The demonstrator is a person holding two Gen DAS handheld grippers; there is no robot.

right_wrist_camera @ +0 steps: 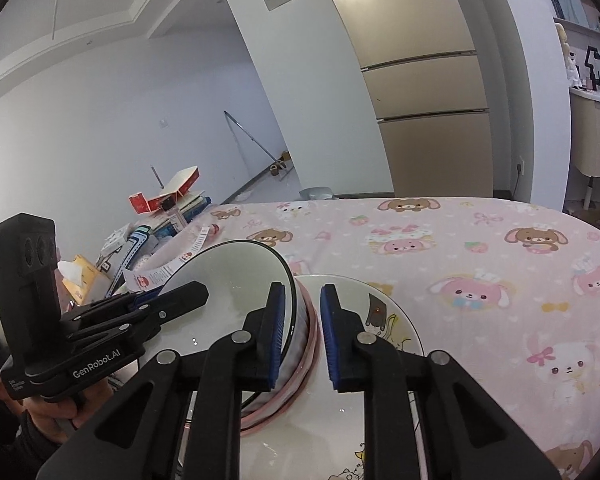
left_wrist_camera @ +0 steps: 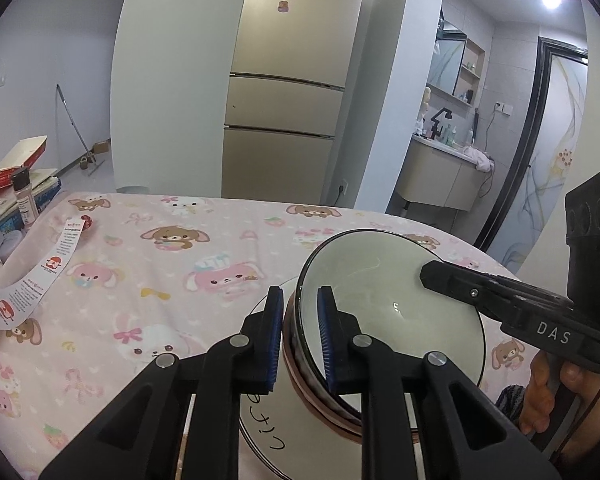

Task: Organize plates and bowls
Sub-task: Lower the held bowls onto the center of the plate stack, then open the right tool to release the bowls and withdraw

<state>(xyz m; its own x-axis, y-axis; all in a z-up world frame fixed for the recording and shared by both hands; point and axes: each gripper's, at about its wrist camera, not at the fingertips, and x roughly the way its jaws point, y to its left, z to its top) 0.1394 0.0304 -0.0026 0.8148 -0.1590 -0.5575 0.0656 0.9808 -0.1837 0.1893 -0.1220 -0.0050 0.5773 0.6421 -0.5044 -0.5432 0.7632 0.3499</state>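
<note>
From the left wrist, our left gripper (left_wrist_camera: 298, 336) has its fingers (left_wrist_camera: 274, 340) clenched on the near rim of the bowl (left_wrist_camera: 380, 292), one pad inside and one outside, while the right gripper (left_wrist_camera: 432, 276) pinches the far rim so the load is shared. From the right wrist, our right gripper (right_wrist_camera: 300, 336) is likewise clenched across the bowl's wall; the bowl sits tilted over the plate (right_wrist_camera: 380, 320) on the desk (right_wrist_camera: 480, 248), probably for stacking.

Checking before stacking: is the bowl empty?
Empty: the bowl, gripped at opposite rims, shows only a bare pale inside with a light glint.
</note>
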